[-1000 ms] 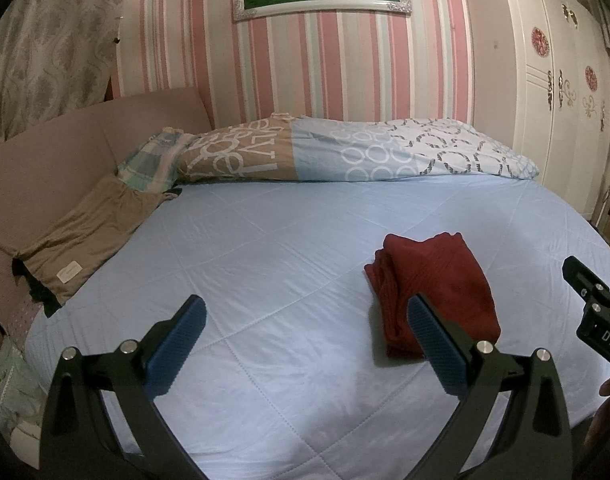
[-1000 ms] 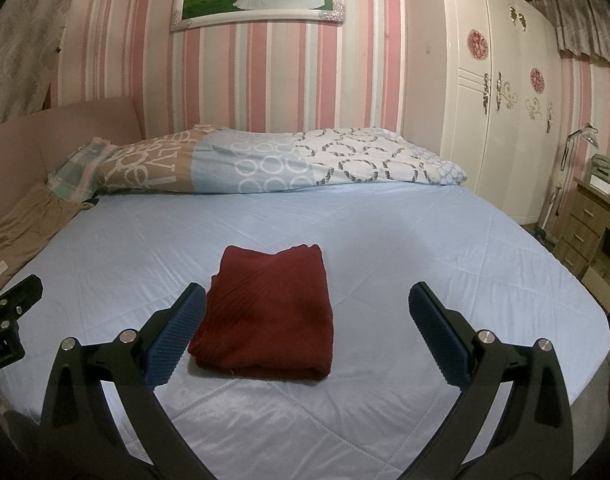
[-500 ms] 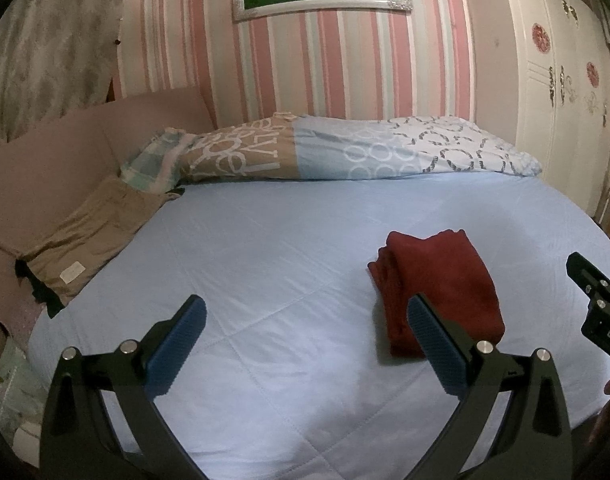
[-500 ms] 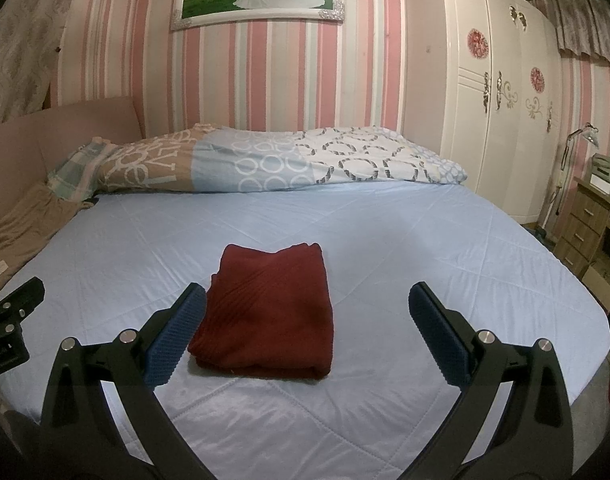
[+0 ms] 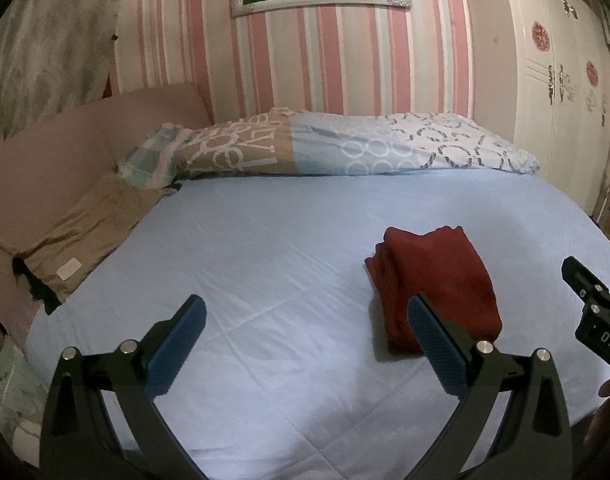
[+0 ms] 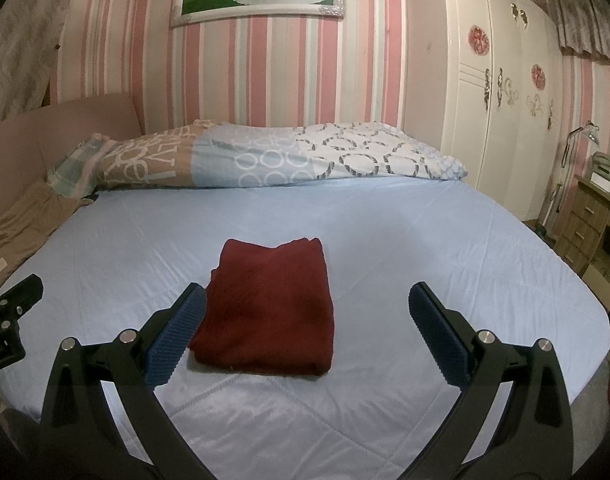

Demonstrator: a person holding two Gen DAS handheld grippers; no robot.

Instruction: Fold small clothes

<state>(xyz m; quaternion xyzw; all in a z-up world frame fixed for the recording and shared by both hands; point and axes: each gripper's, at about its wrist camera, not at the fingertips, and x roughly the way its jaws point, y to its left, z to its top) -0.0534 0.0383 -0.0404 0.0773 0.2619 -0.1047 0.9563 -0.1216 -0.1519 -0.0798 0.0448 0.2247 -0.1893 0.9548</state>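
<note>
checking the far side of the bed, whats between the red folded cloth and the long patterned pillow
Nothing but bare light-blue sheet lies between the red folded cloth and the long patterned pillow; the right wrist view shows that stretch plainly.

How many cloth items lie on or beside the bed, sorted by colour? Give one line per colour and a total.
Dark red folded garment: 1
Tan garment at the bed's edge: 1
Patterned blue, tan and white duvet: 1
Checked pillow: 1
Total: 4

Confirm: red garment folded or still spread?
Folded. The red garment lies as a compact rectangle with stacked layer edges on the bed, both grippers clear.
</note>
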